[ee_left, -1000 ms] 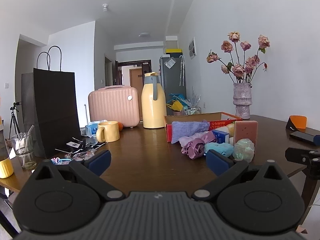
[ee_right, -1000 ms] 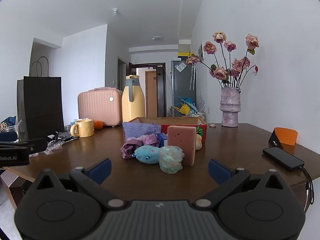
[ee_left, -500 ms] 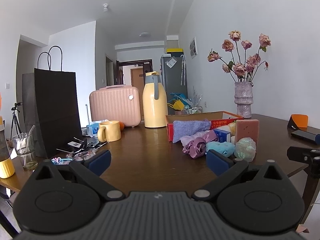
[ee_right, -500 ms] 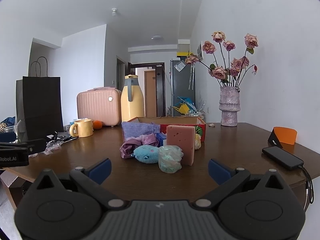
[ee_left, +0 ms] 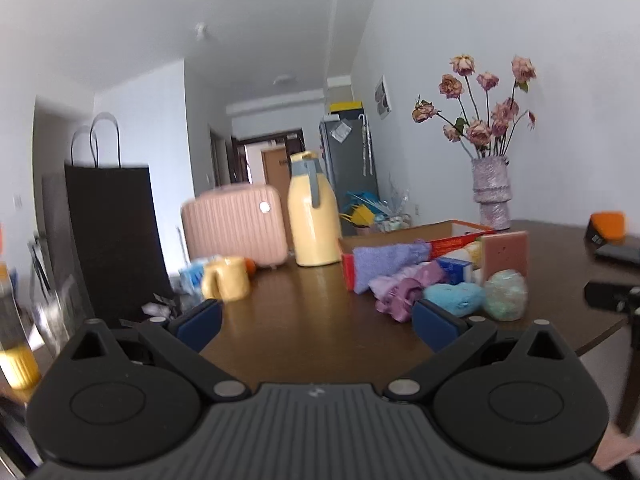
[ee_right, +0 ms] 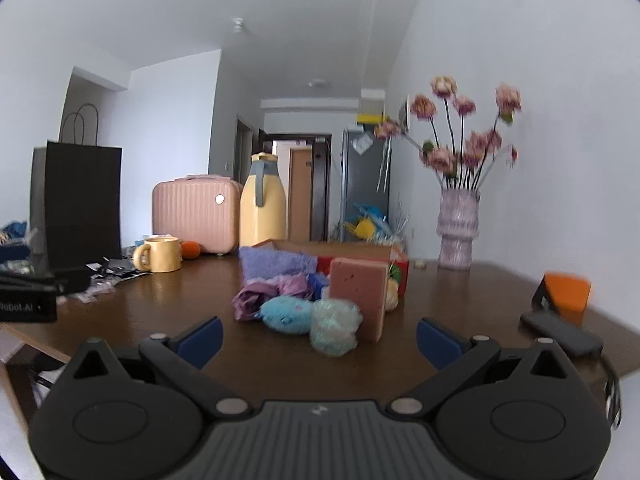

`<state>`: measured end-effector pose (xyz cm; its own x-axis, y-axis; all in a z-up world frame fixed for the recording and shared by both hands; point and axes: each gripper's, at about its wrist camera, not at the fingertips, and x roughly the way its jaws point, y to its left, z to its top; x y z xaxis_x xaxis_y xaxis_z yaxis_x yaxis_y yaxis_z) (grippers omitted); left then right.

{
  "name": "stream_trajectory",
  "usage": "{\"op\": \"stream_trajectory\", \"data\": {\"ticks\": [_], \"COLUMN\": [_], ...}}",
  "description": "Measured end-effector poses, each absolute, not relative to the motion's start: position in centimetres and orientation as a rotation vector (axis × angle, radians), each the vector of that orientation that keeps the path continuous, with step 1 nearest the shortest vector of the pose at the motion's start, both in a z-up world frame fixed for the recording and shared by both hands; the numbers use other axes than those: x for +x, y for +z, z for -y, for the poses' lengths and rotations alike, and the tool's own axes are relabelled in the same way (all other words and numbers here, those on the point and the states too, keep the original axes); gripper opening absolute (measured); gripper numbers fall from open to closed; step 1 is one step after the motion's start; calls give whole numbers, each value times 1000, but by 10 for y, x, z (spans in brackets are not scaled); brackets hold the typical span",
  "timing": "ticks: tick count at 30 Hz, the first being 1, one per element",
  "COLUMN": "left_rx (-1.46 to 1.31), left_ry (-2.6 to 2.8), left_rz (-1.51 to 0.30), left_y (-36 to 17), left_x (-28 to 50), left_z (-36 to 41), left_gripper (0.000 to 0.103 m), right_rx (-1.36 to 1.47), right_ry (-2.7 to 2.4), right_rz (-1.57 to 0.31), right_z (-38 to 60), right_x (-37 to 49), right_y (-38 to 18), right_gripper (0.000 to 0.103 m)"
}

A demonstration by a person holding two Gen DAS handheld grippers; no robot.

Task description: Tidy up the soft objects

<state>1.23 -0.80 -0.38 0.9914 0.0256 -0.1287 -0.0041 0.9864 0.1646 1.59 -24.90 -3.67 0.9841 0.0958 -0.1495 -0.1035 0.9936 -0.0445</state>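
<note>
- The soft objects sit bunched on the tabletop (ee_right: pixel 280 356) right in front of the cardboard box (ee_right: pixel 340 249): a pale green mesh ball (ee_right: pixel 334 327) nearest the right gripper (ee_right: pixel 319 336), a blue plush (ee_right: pixel 287 314) touching it on the left, a purple crumpled cloth (ee_right: pixel 264 294) behind that, and a lilac towel (ee_right: pixel 276 262) draped over the box's front wall.
- A pink sponge block (ee_right: pixel 360 298) stands upright on its edge between the mesh ball and the box.
- The right gripper's fingers are spread wide with nothing between them, short of the pile.
- The left gripper (ee_left: pixel 316 322) is likewise spread and empty; from its view the pile lies off to the right of centre.
- Likely risk: the items touch, so closing on the mesh ball could drag the plush along or pinch both at once.
- The sponge looks easy to topple; a finger sweeping past the mesh ball could knock it flat or push it against the box.
- The towel hanging over the box wall partly covers the opening, and anything dropped in may catch on it.
- Further from the box: a yellow mug (ee_right: pixel 160 255), a yellow jug (ee_right: pixel 262 208) and a pink case (ee_right: pixel 192 216) to its left, a vase of flowers (ee_right: pixel 458 230) to its right.
- A phone (ee_right: pixel 562 334) with an orange stand (ee_right: pixel 566 292) lies near the right tabletop edge, within reach of a careless sideways swing.
</note>
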Motion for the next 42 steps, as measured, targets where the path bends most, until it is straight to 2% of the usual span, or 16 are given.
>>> {"op": "stream_trajectory", "data": {"ticks": [7, 14, 22, 24, 26, 29, 30, 34, 38, 39, 40, 41, 42], "left_rx": [120, 100, 54, 61, 63, 35, 21, -28, -82, -96, -114, -132, -154], "left_ry": [-9, -41, -56, -50, -51, -74, -79, -88, -172, -193, -226, -253, -277], "left_rz": [-173, -225, -300, -306, -312, -331, -336, -360, -442, -467, -497, -516, -534], "left_y": [3, 8, 8, 7, 7, 8, 9, 13, 6, 3, -1, -5, -8], "left_x": [53, 100, 176, 195, 219, 259, 276, 334, 378, 385, 393, 397, 401], "left_z": [9, 16, 20, 21, 22, 24, 24, 24, 21, 19, 17, 15, 13], "left_gripper": [103, 103, 103, 103, 103, 102, 100, 81, 74, 61, 43, 35, 25], "right_rx": [-22, 11, 52, 49, 70, 161, 178, 191, 223, 245, 266, 296, 314], "right_ry": [142, 202, 290, 297, 324, 371, 366, 286, 298, 315, 334, 351, 368], "right_rz": [-150, -238, -301, -327, -357, -379, -380, -395, -494, -520, -544, -557, -567], "right_z": [247, 247, 242, 238, 237, 238, 238, 238, 243, 245, 247, 250, 251], "right_x": [44, 90, 166, 193, 221, 268, 282, 342, 397, 407, 415, 422, 427], "right_y": [-29, -20, -15, -15, -16, -13, -12, -9, -10, -12, -14, -17, -20], "right_gripper": [103, 100, 88, 79, 76, 75, 75, 75, 75, 75, 74, 69, 57]}}
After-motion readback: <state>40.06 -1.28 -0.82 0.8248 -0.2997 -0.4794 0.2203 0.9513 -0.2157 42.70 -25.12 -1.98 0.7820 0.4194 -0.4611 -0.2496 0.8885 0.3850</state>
